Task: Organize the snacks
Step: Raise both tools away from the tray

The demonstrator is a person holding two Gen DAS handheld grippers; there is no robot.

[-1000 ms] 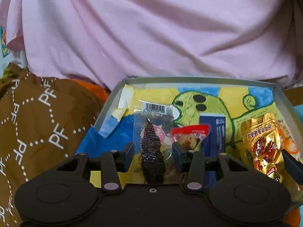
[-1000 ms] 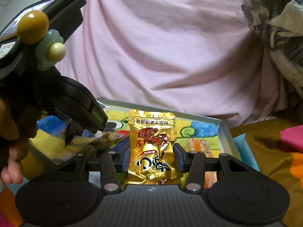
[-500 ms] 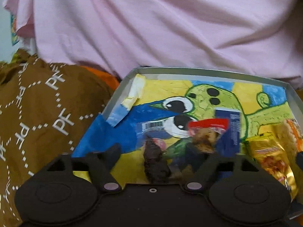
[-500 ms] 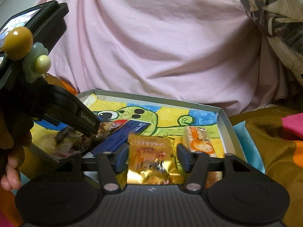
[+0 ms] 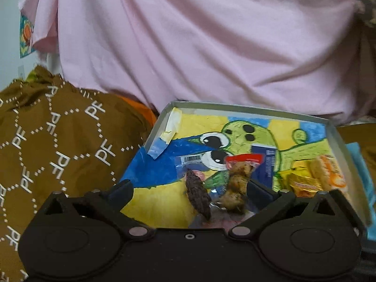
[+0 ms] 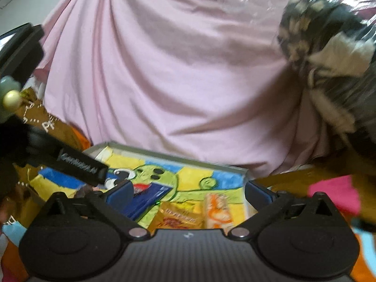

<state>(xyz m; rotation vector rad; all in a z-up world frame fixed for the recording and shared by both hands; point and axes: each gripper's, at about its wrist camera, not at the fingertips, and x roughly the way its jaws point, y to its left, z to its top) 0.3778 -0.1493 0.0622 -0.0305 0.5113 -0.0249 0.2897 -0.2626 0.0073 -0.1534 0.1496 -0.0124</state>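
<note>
Grippers part over a snack tray: the left gripper [image 5: 189, 189] is opening, its jaws wide of the clear packets [image 5: 197, 188] lying flat on the tray [image 5: 246, 108]; the right gripper [image 6: 188, 191] is opening too, nothing pinched, with the gold packet [image 6: 179, 218] and an orange-and-white one [image 6: 217, 209] resting side by side below, apparently sorted onto the cartoon-printed liner [image 5: 150, 197].

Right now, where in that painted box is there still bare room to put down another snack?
The box's left half is bare: the blue and yellow paint between its left wall and the clear packet. The back strip by the far wall is free too. The right side is crowded: gold packet, orange-and-white packet, blue packet.
</note>
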